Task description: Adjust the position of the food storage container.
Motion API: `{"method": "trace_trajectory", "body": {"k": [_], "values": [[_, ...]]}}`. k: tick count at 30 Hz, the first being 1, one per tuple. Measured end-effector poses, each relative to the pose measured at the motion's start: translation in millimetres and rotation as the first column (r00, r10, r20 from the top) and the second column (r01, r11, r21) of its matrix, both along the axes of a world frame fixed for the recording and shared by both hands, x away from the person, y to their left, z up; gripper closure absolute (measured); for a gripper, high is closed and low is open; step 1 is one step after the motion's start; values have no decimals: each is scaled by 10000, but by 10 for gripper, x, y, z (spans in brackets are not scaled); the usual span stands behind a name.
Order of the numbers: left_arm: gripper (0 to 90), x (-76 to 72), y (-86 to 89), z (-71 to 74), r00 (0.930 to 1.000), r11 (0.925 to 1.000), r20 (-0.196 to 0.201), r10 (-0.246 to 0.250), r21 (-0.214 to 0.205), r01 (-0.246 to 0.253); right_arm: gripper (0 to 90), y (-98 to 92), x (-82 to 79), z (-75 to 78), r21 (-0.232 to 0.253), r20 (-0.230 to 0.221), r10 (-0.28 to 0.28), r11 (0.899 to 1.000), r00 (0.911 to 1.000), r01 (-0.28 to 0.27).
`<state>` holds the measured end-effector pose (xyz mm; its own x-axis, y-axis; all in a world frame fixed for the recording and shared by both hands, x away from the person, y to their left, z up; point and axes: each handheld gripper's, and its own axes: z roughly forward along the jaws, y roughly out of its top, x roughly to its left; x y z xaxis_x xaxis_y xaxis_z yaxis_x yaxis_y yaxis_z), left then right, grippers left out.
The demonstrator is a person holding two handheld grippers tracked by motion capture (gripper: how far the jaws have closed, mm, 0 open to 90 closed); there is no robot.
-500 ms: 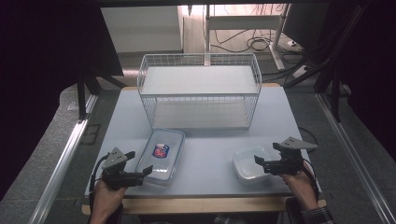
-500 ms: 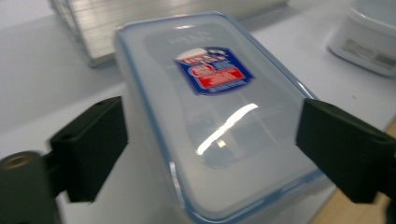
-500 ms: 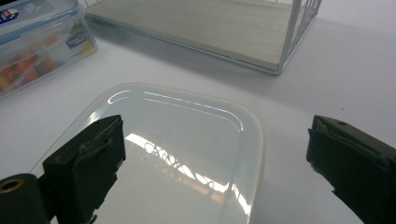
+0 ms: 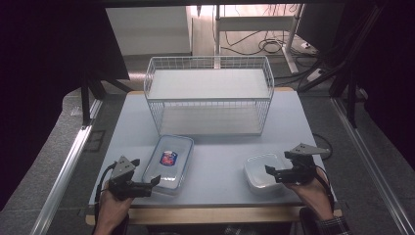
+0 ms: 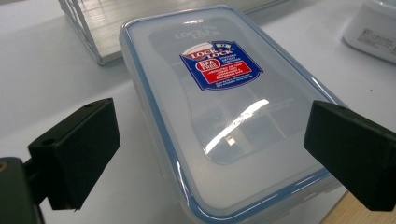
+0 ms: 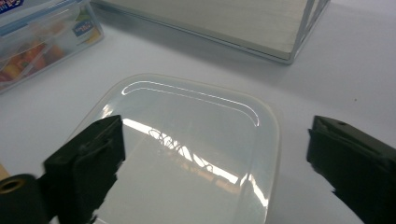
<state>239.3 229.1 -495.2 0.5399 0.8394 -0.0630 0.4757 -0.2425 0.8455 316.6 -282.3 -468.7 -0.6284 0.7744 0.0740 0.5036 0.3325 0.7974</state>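
A clear lidded box (image 4: 169, 162) with a blue rim and a red-and-blue label lies at the front left of the pale table (image 4: 220, 147). My left gripper (image 4: 147, 186) is at its near end, open; in the left gripper view the box (image 5: 219, 93) lies ahead between the wide-apart jaws of the left gripper (image 5: 210, 149), untouched. A small milky container (image 4: 261, 171) sits at the front right. My right gripper (image 4: 272, 174) hovers at its right side, open. In the right gripper view the container (image 6: 187, 140) lies below the spread jaws of the right gripper (image 6: 219, 163).
A white wire basket (image 4: 210, 93) with a flat shelf stands across the back of the table. The table's front wooden edge (image 4: 215, 214) runs just under both hands. Cables and a metal frame (image 4: 254, 29) lie on the floor beyond.
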Motion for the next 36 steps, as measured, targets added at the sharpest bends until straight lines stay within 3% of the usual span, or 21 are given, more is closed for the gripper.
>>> {"method": "trace_trajectory", "body": {"k": [5, 8, 12, 15, 19, 22, 27, 30, 36], "values": [[31, -7, 1, 8, 9998, 9997, 131, 147, 167, -149, 259, 118, -81, 113, -543, 476, 116, 9985, 9988, -90], [31, -3, 12, 3, 9996, 9994, 57, 281, 214, -282, 415, 262, -147, 165, -653, 425, 808, 9948, 9958, -780], [34, 0, 24, 6, 9992, 9989, 48, 400, 244, -401, 641, 485, -202, 164, -690, 2, 1981, 9778, 9802, -1976], [38, 1, 26, 3, 9990, 9986, 11, 443, 294, -443, 763, 647, -233, 139, -1038, -31, 2507, 9628, 9681, -2497], [45, 5, 17, 2, 9988, 9978, 22, 487, 445, -488, 846, 796, -254, 109, -1157, -135, 3131, 9428, 9496, -3125], [45, 4, 16, 4, 9984, 9973, 29, 558, 476, -559, 871, 882, -250, 69, -1383, -315, 3323, 9326, 9427, -3334], [46, -4, 31, 18, 9977, 9969, 78, 670, 420, -673, 894, 936, -206, -23, -1938, -630, 3164, 9265, 9465, -3226], [47, -3, 44, 19, 9974, 9966, 41, 718, 406, -719, 894, 906, -172, -34, -1765, -762, 3103, 9311, 9476, -3191], [48, -3, 54, 18, 9974, 9965, -91, 715, 444, -710, 895, 810, -124, -24, -2092, -648, 2563, 9415, 9644, -2642]]}}
